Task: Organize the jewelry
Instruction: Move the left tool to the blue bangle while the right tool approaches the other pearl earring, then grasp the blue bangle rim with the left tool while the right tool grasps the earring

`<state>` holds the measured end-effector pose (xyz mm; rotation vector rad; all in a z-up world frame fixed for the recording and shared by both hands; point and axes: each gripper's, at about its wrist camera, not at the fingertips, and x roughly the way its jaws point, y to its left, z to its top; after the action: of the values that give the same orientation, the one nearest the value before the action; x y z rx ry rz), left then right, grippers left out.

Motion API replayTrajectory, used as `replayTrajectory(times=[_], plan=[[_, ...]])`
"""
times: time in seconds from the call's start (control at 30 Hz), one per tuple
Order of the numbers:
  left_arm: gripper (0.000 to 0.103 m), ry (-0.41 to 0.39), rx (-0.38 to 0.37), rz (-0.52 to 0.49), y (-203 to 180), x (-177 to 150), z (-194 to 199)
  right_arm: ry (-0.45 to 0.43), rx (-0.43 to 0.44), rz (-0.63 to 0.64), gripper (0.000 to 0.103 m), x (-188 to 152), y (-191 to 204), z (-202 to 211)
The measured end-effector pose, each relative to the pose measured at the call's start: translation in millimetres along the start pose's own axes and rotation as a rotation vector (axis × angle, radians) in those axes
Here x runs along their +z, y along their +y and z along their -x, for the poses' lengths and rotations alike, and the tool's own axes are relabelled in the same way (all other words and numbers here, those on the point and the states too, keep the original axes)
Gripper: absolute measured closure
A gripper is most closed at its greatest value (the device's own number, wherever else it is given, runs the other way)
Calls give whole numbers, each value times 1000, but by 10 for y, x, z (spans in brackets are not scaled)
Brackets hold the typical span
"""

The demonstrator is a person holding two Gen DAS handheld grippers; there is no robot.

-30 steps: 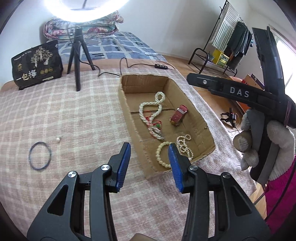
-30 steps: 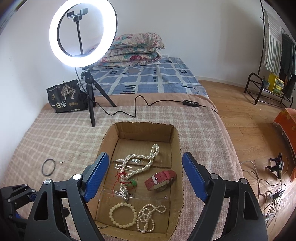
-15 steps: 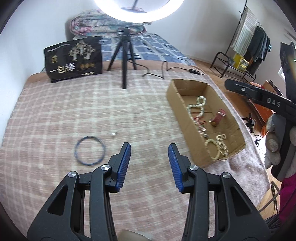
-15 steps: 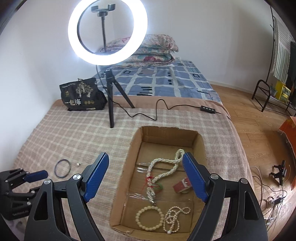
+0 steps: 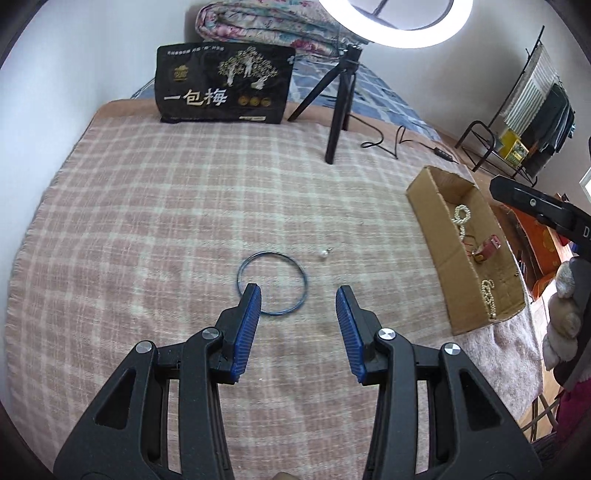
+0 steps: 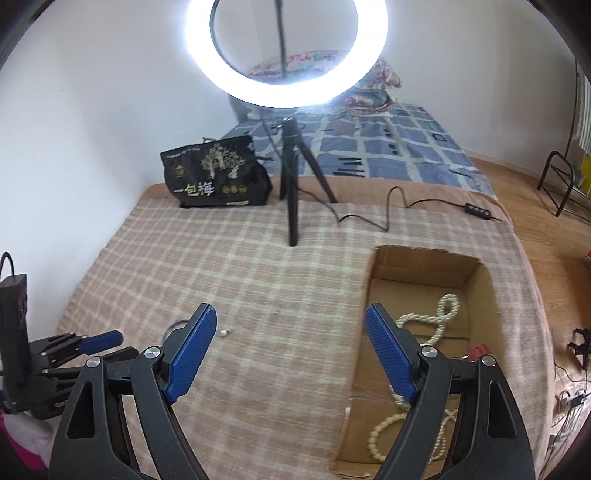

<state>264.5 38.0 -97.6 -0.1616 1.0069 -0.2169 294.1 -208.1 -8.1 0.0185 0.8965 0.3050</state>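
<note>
A thin blue ring bangle (image 5: 272, 282) lies flat on the plaid blanket, just ahead of my open, empty left gripper (image 5: 298, 291); its left fingertip overlaps the ring's near-left rim. A small pearl earring (image 5: 324, 253) lies just right of the ring. The cardboard box (image 5: 432, 236) at the right holds pearl necklaces (image 5: 461, 216), a red strap (image 5: 487, 249) and a bead bracelet (image 6: 384, 432). My right gripper (image 6: 291, 314) is open and empty above the blanket, left of the box (image 6: 364, 325). The earring (image 6: 224, 333) shows there, the ring mostly hidden by a finger.
A ring light on a black tripod (image 5: 341, 99) stands at the back of the blanket, its cable (image 6: 388, 206) running right. A black snack bag (image 5: 223, 85) leans at the back left. Folded quilts (image 5: 266, 26) and a clothes rack (image 5: 532, 110) lie beyond.
Both grippers have swung left, away from the box. The blue ring, which was off to the left, now sits right in front of my left gripper's fingertips.
</note>
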Motion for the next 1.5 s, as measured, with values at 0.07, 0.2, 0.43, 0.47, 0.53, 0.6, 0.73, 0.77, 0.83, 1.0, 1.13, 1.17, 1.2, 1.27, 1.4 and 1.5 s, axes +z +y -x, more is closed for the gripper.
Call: replayTrajectory(times=[0.07,0.2,0.43,0.47,0.53,0.6,0.73,0.77,0.83,1.0,1.13,1.17,1.2,1.27,1.4,1.5], plan=[[60,11,4,6,72,-10,-43,20,8,-3,21,-6,95,-101],[60,44,4,31,202,-33,-170,71,36,-10,24,-48,276,-354],[60,58,-23,60,334,-9,-283,221,123,-111,67,-190,374,-862],[61,59,-29,62,350,-3,-296,237,133,-126,70,-203,377,-910],[67,68,-38,78,392,9,-330,271,157,-163,75,-242,380,-1027],[70,81,-47,97,434,18,-377,298,173,-193,80,-269,393,-1129],[70,94,-57,116,486,23,-441,323,181,-236,83,-290,412,-1273],[70,97,-59,120,497,25,-458,330,180,-244,85,-292,414,-1306],[70,103,-60,127,522,30,-495,347,185,-273,86,-300,416,-1386],[70,127,-68,144,576,20,-599,366,157,-297,86,-325,427,-1535],[70,139,-70,148,591,18,-662,375,146,-304,86,-342,436,-1606],[70,139,-70,152,597,20,-673,375,141,-302,86,-345,440,-1617],[70,141,-71,156,604,22,-687,376,136,-300,86,-348,447,-1631],[70,147,-74,167,624,24,-715,379,128,-299,86,-341,465,-1664],[70,153,-75,175,639,27,-763,386,115,-282,86,-323,526,-1740],[70,159,-73,170,631,25,-800,396,98,-262,90,-325,569,-1786]])
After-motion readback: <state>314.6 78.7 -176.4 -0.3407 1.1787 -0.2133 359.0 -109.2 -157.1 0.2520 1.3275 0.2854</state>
